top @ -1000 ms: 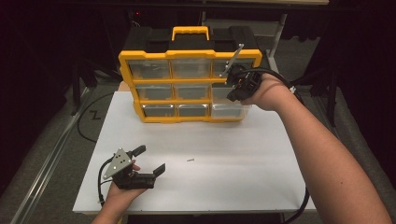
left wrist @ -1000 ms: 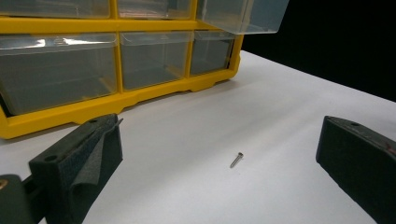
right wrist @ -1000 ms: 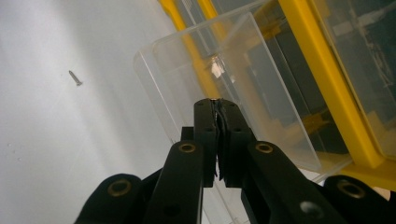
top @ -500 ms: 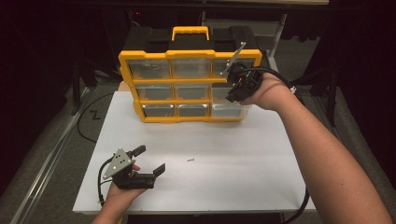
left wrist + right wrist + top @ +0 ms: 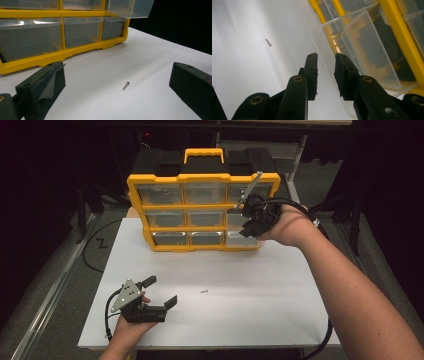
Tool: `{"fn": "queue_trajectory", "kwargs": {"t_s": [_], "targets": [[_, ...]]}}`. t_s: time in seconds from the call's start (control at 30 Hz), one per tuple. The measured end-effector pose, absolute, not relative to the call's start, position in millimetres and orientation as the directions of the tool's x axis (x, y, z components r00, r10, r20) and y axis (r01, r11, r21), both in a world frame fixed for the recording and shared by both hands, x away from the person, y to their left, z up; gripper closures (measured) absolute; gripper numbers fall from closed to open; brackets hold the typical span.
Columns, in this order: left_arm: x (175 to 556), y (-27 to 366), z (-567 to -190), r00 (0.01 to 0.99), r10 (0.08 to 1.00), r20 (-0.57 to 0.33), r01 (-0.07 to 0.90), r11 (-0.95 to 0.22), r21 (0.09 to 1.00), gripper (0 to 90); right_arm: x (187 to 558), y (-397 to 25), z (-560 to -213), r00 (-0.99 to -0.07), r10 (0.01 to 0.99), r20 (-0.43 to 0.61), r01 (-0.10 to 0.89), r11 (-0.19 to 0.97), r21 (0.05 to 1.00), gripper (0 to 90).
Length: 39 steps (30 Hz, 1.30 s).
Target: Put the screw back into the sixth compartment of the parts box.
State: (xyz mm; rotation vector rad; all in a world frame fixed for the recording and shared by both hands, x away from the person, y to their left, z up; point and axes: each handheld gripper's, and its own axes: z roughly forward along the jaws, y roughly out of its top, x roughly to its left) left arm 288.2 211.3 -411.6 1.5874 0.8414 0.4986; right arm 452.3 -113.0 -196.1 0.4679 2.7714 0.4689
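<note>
A yellow organiser (image 5: 202,179) with clear drawers stands at the back of the white table (image 5: 260,315). Its middle-right drawer (image 5: 233,219) is pulled out. My right gripper (image 5: 246,226) is at that drawer. In the right gripper view its jaws stand a narrow gap apart (image 5: 325,56) on either side of the drawer's (image 5: 367,50) clear front wall. My left gripper (image 5: 160,291) rests wide open at the table's front left, with nothing between its jaws (image 5: 117,71). A small screw (image 5: 203,291) (image 5: 126,85) lies loose on the table just beyond the left jaws.
The pulled-out drawer (image 5: 130,8) overhangs the table in front of the organiser's right column (image 5: 113,27). A black cable (image 5: 92,247) loops on the floor left of the table. The right gripper's cable (image 5: 327,335) hangs past the table's right front corner.
</note>
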Motion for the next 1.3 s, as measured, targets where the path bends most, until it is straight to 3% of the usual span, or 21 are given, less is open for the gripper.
{"fn": "queue_trajectory", "kwargs": {"t_s": [0.87,1.3], "targets": [[288.0,210.6,-411.5,0.645,0.751,-0.139,0.237,-0.024,0.971,1.1,423.3,-116.4,-234.7,-0.917,0.346,-0.198,0.264,0.9,0.347,66.5],[287.9,209.9,-411.4,0.646,0.751,-0.136,0.238,-0.028,0.971,1.0,413.9,-117.6,-261.7,-0.925,0.338,-0.174,0.265,0.901,0.344,57.9]]}}
